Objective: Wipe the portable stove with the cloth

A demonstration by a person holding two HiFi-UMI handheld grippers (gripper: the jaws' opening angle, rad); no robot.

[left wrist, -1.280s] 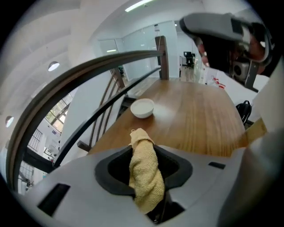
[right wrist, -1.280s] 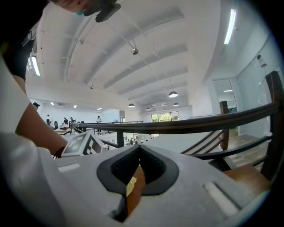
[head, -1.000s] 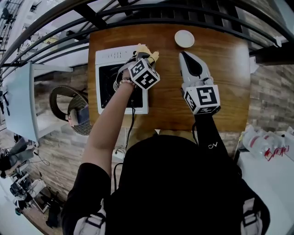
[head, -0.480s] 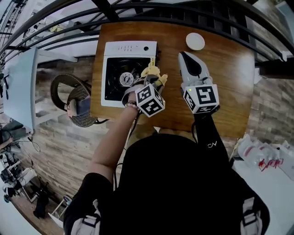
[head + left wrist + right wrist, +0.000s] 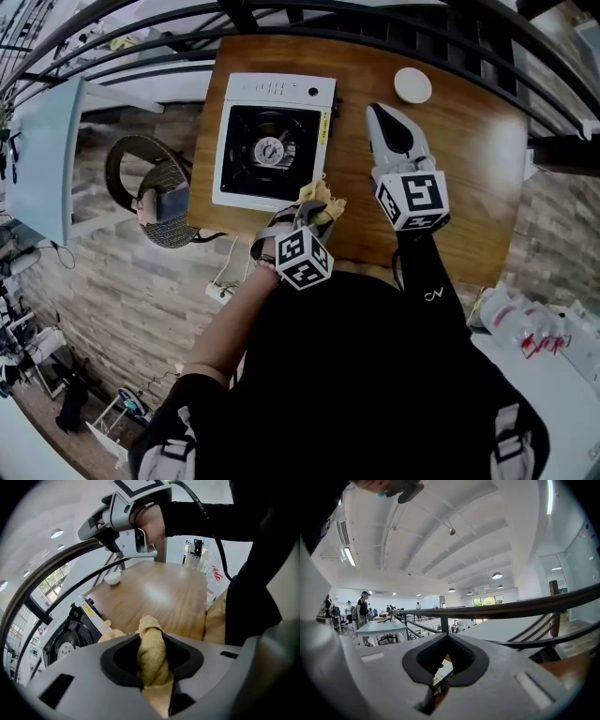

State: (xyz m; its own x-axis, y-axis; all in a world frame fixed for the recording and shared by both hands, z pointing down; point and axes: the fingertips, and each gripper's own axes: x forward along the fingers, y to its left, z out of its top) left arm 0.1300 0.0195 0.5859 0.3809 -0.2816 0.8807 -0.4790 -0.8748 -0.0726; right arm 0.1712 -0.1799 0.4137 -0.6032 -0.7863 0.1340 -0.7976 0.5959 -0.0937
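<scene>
The portable stove (image 5: pixel 272 141) is white with a black burner top and sits on the left half of the wooden table (image 5: pixel 459 159). My left gripper (image 5: pixel 317 208) is off the stove, past its near right corner by the table's near edge, shut on a bunched yellow cloth (image 5: pixel 319 195). In the left gripper view the cloth (image 5: pixel 152 653) fills the gap between the jaws, with the stove (image 5: pixel 70 634) to the left. My right gripper (image 5: pixel 377 112) hovers over the table right of the stove. Its jaws meet with nothing between them.
A small white dish (image 5: pixel 412 84) sits at the table's far right. A black railing (image 5: pixel 309 19) runs just beyond the table. A wicker chair (image 5: pixel 150 202) and a white table (image 5: pixel 42 150) stand on the floor to the left. A cable (image 5: pixel 225 272) hangs off the near edge.
My left gripper has pulled back with the cloth from the stove's far right part to the near table edge. The right gripper has stayed put.
</scene>
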